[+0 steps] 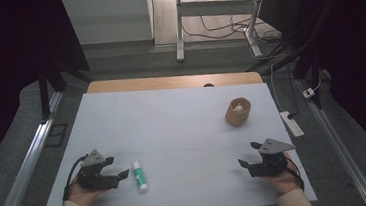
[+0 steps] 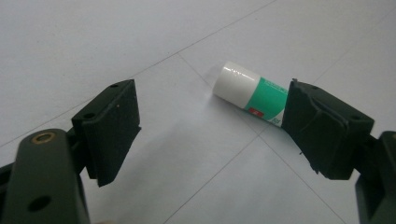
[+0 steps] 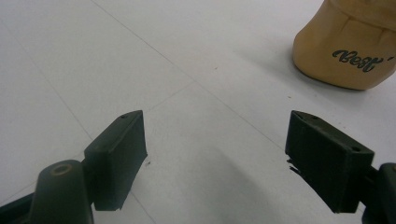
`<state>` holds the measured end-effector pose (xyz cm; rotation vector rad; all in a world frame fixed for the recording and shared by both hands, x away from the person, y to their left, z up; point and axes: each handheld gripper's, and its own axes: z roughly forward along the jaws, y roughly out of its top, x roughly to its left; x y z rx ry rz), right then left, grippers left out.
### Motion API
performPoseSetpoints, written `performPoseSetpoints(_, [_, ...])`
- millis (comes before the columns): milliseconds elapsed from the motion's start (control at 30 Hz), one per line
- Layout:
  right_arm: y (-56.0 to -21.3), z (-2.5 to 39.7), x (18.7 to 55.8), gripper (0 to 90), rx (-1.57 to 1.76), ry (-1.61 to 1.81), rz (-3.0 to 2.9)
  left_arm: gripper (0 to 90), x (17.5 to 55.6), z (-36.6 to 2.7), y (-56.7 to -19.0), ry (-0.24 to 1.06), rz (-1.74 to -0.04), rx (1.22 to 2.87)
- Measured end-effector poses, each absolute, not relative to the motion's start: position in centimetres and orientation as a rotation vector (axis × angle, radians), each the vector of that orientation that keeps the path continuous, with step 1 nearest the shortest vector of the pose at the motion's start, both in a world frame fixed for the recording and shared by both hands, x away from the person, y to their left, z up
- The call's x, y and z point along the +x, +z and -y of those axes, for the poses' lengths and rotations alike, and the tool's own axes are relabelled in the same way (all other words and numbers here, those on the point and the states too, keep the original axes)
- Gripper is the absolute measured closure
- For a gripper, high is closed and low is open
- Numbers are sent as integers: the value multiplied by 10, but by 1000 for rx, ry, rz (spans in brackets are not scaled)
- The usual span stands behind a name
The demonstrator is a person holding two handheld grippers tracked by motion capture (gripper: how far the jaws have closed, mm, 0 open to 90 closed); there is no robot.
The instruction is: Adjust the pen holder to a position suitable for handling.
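Surface: white sheet (image 1: 173,129) over a wooden table (image 1: 174,81), faint seams crossing it; both grippers sit low at its near edge.
Glue stick: the glue stick (image 1: 139,176) lies flat on its side, white cap away from the person, green label along the body. It is just beside the left gripper (image 1: 123,174), off its jaw tips and apart from them.
Glue stick, close: from the left gripper view the glue stick (image 2: 251,94) lies ahead, partly behind the right-hand jaw, not between the two.
Left gripper: jaws spread wide, nothing between them. Judged, they are spread so as to take the stick across its round body; the gripper would need to shift sideways to bracket it.
Right gripper: the right gripper (image 1: 246,165) is well apart from the stick, across the near edge, jaws also spread and empty. It looks parked, waiting.
Cup: a tan cup (image 1: 237,111) stands upright ahead of the right gripper, something pale inside; in the right gripper view the cup (image 3: 350,46) sits beyond the right-hand jaw, lettered "Best". A likely place for the stick, though that is a guess.
Hands: a hand (image 1: 81,194) in a cream sleeve holds each gripper.
Room: dark around the table, grey floor, metal rails at either side, a power strip (image 1: 292,123) and cables, another desk's legs beyond.
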<state>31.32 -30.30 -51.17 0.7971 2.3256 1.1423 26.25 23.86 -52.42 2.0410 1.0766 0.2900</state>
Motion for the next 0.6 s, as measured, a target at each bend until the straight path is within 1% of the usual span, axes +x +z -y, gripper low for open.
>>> performPoseSetpoints(600, [-507, 302, 318, 244, 818, 1156, -2321, 189, 263, -240, -525, 300, -1077, 2039])
